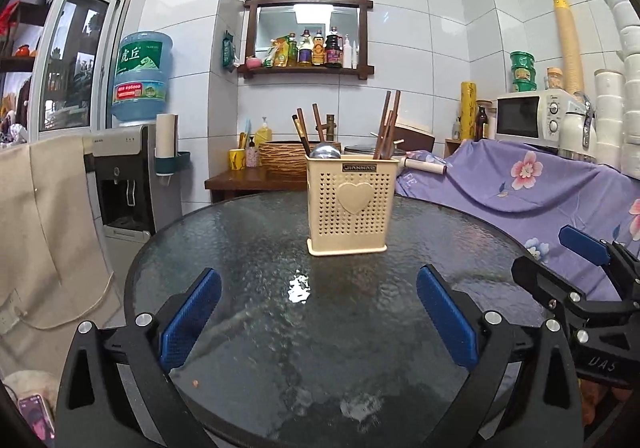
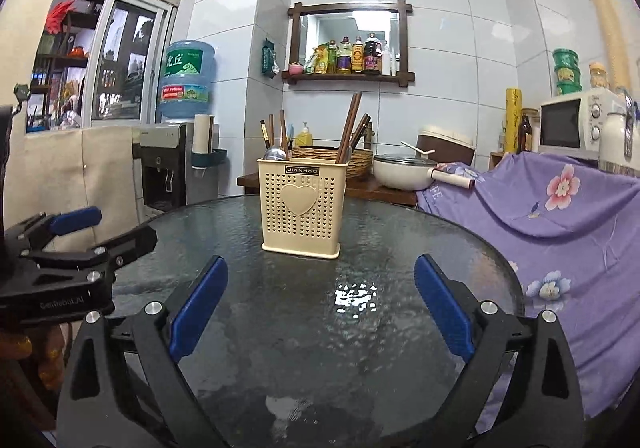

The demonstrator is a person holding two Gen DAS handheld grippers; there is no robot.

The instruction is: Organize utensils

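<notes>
A cream perforated utensil holder (image 1: 347,204) (image 2: 302,208) with a heart on its front stands upright on the round dark glass table (image 1: 240,248) (image 2: 380,348). Brown chopsticks (image 1: 386,124) (image 2: 350,126) and a metal spoon bowl (image 1: 325,151) (image 2: 275,153) stick out of its top. My left gripper (image 1: 318,280) is open over the near part of the table, nothing between its blue pads, well short of the holder. My right gripper (image 2: 320,268) is open too, empty, also short of the holder. Each gripper shows at the edge of the other's view.
A purple flowered cloth (image 1: 540,188) (image 2: 560,216) covers something right of the table. Behind stand a wooden side table (image 1: 240,178) with a woven basket, a pot (image 2: 404,170), a water dispenser (image 1: 128,184) and a microwave (image 1: 528,118). A beige cloth (image 1: 48,228) hangs at left.
</notes>
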